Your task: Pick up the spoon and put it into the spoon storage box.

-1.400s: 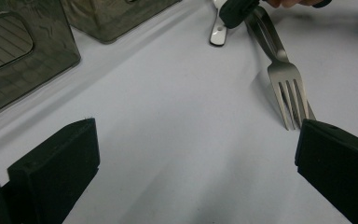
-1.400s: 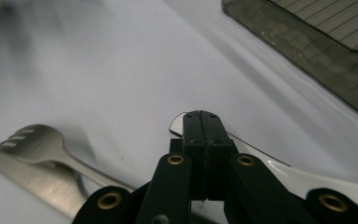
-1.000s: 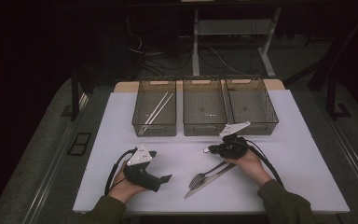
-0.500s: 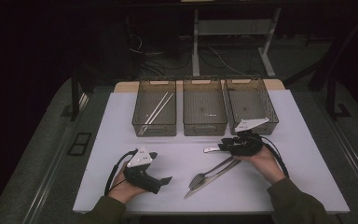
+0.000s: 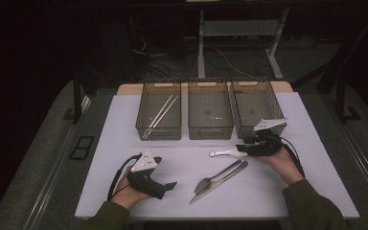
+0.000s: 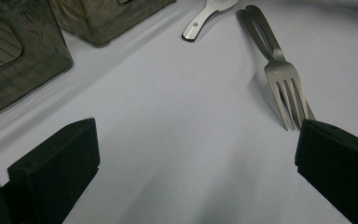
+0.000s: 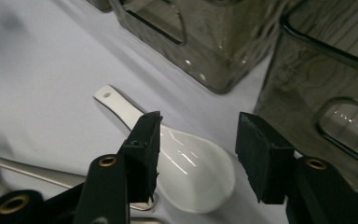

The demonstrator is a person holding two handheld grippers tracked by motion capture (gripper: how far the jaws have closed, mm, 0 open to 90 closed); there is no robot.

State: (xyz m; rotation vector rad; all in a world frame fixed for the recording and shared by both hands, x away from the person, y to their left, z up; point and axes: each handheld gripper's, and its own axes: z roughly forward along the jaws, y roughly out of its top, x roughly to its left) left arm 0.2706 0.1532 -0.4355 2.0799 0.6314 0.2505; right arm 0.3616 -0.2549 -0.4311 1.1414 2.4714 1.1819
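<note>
A white ceramic spoon [image 5: 223,153] lies on the white table in front of the middle tray. My right gripper [image 5: 242,147] sits at the spoon's bowl end. Its jaws have just been opening. In the right gripper view the spoon bowl [image 7: 196,172] rests on the table under the gap of my right gripper [image 7: 198,140], and neither pad presses on it. A metal fork [image 5: 219,178] lies over a knife [image 5: 211,189] at mid-table. My left gripper [image 5: 172,185] rests on the table, open, pointing at the fork [image 6: 279,70], with nothing between the jaws of the left gripper [image 6: 196,163].
Three smoky clear trays stand in a row at the back: the left tray [image 5: 146,127] holds chopsticks [image 5: 162,111], then the middle tray [image 5: 210,132] and the right tray [image 5: 242,112]. Tray walls [image 7: 205,42] rise close ahead of the right gripper. The table's front edge runs near both forearms.
The right hand has slid to the right along the front of the trays, while the spoon stays at about the same spot. The left hand and gripper have not moved.
</note>
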